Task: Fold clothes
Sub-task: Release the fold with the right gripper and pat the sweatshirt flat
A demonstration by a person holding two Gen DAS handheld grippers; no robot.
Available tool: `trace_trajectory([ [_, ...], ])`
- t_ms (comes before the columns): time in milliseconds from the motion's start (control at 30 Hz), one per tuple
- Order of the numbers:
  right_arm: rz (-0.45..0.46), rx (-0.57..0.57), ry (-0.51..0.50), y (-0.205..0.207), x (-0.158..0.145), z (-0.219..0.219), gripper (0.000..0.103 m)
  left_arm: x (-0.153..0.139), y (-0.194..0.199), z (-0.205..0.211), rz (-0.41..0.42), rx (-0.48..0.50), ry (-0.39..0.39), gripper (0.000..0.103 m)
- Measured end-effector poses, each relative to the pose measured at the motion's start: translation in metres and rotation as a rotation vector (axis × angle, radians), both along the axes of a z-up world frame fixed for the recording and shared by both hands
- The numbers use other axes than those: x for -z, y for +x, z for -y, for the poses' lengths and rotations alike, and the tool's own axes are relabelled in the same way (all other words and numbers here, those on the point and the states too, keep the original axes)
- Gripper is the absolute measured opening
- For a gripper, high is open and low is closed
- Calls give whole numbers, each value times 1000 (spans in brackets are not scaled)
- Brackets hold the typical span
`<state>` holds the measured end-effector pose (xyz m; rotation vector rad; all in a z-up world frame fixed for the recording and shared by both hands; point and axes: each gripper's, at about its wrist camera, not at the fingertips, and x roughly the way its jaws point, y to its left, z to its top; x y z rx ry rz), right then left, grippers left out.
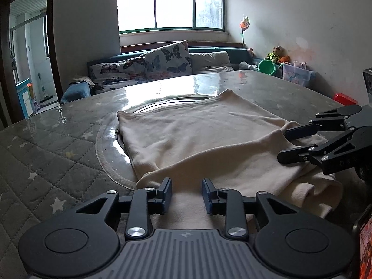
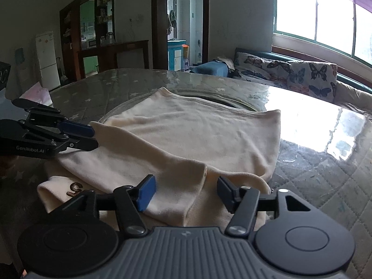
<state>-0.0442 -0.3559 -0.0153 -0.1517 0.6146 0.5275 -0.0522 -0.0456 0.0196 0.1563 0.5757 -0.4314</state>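
Now both the left gripper [image 1: 186,191] and right gripper [image 2: 186,191] stand spread over the cream garment [image 1: 197,137], pinching nothing, so each should lift straight clear without dragging the fresh fold.

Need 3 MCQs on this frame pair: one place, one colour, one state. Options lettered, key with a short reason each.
1. Where does the garment lie?
A. on the sofa
B. on the table, partly over the round inset
C. on the floor

2. What colour is the garment?
A. cream
B. dark blue
C. red

3. How do the jaws of the right gripper stand?
A. shut tight on a cushion
B. apart, cloth lying between them
C. out of view

Key:
1 B: the cloth is spread on the table, its far edge crossing the round inset.
2 A: pale cream all over in both wrist views.
3 B: the right wrist view shows a clear gap between the pads, which do not press on the cloth under them; the left gripper also stands apart over the near edge.
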Motion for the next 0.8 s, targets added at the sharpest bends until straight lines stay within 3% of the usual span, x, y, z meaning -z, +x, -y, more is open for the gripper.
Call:
trace_trajectory([
  [67, -9, -1, 0, 1, 1, 0, 80, 0, 0, -1, -1, 3, -9, 35],
  [433, -32, -24, -6, 4, 3, -2, 96, 1, 0, 0, 4, 27, -19, 53],
  [633, -44, -29, -4, 6, 4, -2, 100, 2, -1, 5, 9, 47, -4, 75],
  [700, -47, -31, -3, 6, 4, -2, 101, 3, 0, 7, 14, 3, 23, 96],
  [800, -51, -34, -3, 6, 5, -2, 103, 4, 7, -2, -24, -33, -22, 96],
])
